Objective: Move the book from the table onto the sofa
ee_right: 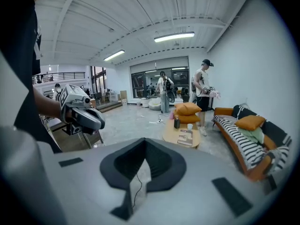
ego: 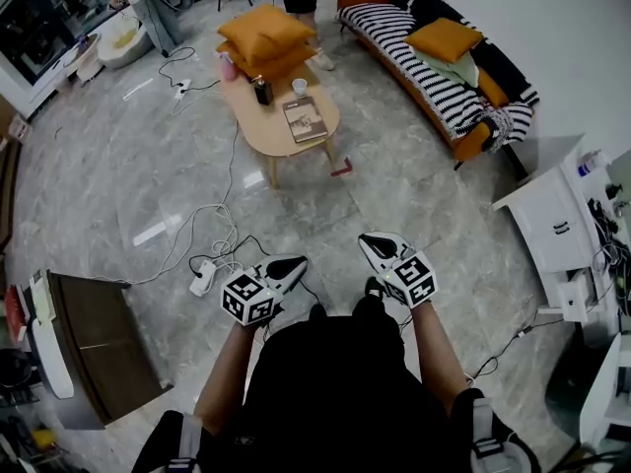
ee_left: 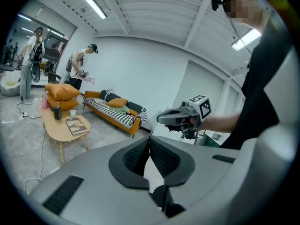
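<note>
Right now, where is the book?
In the head view the book lies flat on the wooden table, upper centre, beside a white cup, left of the striped sofa.

The book (ego: 305, 119) lies on the table (ego: 268, 134), cushions (ego: 264, 39) stacked behind it, the sofa (ego: 426, 59) apart to the right.

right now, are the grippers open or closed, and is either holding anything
Left gripper: closed, holding nothing.
Right gripper: closed, holding nothing.
</note>
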`<state>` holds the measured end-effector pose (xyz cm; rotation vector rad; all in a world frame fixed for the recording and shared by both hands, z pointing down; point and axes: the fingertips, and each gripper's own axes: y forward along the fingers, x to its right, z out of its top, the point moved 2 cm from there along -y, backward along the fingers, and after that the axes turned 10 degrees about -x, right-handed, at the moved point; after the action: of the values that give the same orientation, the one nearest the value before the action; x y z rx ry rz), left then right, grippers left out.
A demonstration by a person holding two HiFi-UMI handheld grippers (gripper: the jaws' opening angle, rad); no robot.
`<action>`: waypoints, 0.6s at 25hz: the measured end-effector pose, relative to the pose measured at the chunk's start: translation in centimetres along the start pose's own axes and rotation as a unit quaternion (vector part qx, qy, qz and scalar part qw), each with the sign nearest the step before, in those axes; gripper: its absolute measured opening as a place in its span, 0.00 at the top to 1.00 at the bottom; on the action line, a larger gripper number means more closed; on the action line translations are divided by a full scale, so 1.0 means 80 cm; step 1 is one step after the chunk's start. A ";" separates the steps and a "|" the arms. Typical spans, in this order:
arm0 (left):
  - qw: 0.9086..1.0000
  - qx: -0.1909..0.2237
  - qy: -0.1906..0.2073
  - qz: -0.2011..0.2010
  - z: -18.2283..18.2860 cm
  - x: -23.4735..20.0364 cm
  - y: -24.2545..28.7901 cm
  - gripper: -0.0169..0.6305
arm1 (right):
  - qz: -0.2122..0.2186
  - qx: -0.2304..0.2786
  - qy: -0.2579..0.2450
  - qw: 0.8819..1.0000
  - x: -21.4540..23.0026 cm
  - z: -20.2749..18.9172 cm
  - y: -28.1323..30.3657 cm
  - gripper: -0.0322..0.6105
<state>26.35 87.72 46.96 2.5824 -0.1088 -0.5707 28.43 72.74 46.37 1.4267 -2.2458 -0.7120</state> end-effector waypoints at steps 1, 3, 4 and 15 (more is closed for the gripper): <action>1.000 0.000 0.000 0.001 0.001 0.001 0.001 0.96 | 0.001 0.000 0.000 1.000 0.001 -0.001 -0.001 0.94; 1.000 -0.001 -0.001 0.002 0.003 0.001 0.003 0.96 | -0.001 0.000 0.003 1.000 0.004 -0.002 -0.002 0.94; 1.000 -0.002 -0.002 0.003 0.004 0.001 0.005 0.96 | -0.001 0.001 0.006 1.000 0.007 -0.003 -0.002 0.94; 0.999 -0.006 -0.022 0.032 0.019 -0.002 0.032 0.96 | 0.024 0.004 0.020 1.000 0.050 -0.018 -0.003 0.94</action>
<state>25.62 84.85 47.07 2.5454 -0.2015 -0.6033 27.76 68.75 47.56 1.3736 -2.2475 -0.6550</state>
